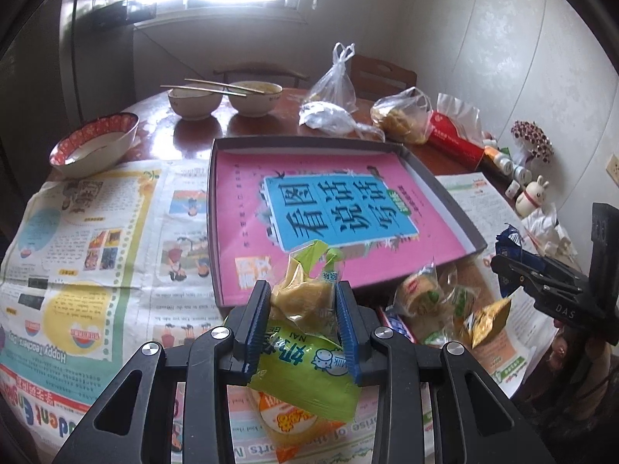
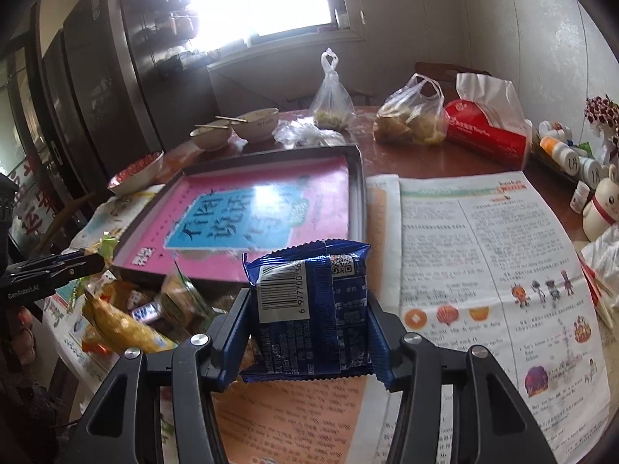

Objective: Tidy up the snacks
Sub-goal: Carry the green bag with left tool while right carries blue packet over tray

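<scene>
My left gripper (image 1: 302, 288) is shut on a green and yellow snack packet (image 1: 305, 371), which hangs above the newspaper just in front of the tray. My right gripper (image 2: 307, 295) is shut on a dark blue snack packet (image 2: 309, 309) with a barcode, lifted off the table. A dark tray (image 1: 309, 141) lined with a pink book lies in the middle of the table. Between the grippers, at the tray's near edge, is a pile of loose snacks (image 1: 437, 305). In the right wrist view the same pile (image 2: 135, 317) sits at the lower left, below the left gripper (image 2: 93, 261).
Newspapers (image 2: 483, 251) cover the near table. A patterned bowl (image 1: 94, 143) and two bowls with chopsticks (image 1: 224, 96) stand behind the tray. Plastic bags (image 1: 334, 85), a red tissue pack (image 2: 487, 131), bottles (image 2: 561, 150) and a rabbit figure (image 2: 603, 208) line the far right by the wall.
</scene>
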